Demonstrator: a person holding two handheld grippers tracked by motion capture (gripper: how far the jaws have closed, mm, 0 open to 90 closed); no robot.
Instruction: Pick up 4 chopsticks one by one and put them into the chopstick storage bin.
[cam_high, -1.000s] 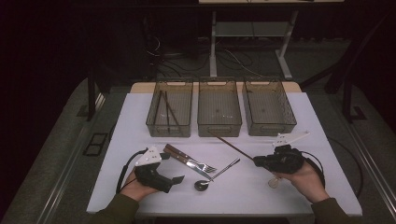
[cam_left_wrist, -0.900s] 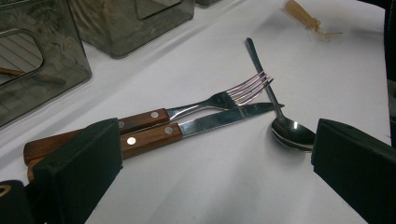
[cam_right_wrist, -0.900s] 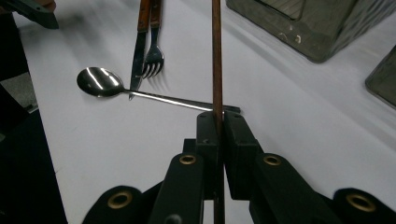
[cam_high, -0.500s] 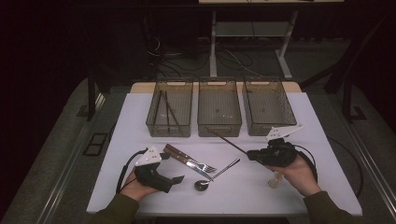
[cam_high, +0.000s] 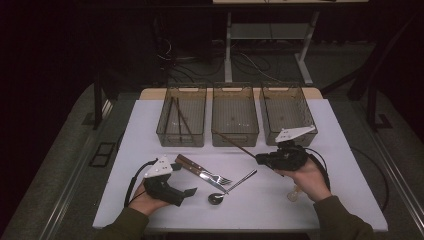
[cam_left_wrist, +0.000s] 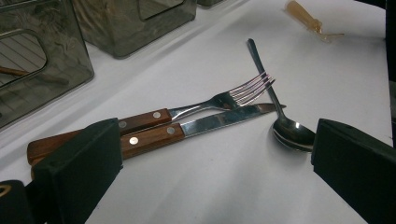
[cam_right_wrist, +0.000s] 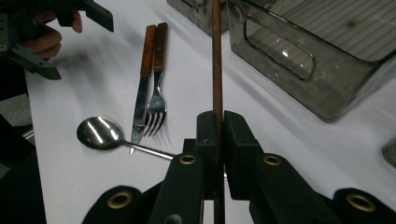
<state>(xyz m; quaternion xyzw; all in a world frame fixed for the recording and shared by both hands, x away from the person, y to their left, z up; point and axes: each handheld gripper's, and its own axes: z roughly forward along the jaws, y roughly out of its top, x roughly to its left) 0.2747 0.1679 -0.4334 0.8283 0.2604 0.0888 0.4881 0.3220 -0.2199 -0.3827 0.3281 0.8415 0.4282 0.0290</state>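
High view: the right gripper (cam_high: 260, 159), closed on a thin brown chopstick (cam_high: 234, 143), holds it slanting up-left with its far tip before the middle bin (cam_high: 235, 114), while a small pale object (cam_high: 294, 193) is half hidden behind the right hand (cam_high: 306, 177) and cannot be identified. Left gripper view: the left gripper (cam_left_wrist: 210, 158) has its jaws wide apart and empty over the white table (cam_left_wrist: 196, 186), framing a knife (cam_left_wrist: 187, 130), fork (cam_left_wrist: 205, 102) and spoon (cam_left_wrist: 285, 128), with the handle ends covered by the near jaw. Right gripper view: the chopstick runs from the clamped pads out of the top edge, so its tip is cut off, beside a clear bin (cam_right_wrist: 322, 60).
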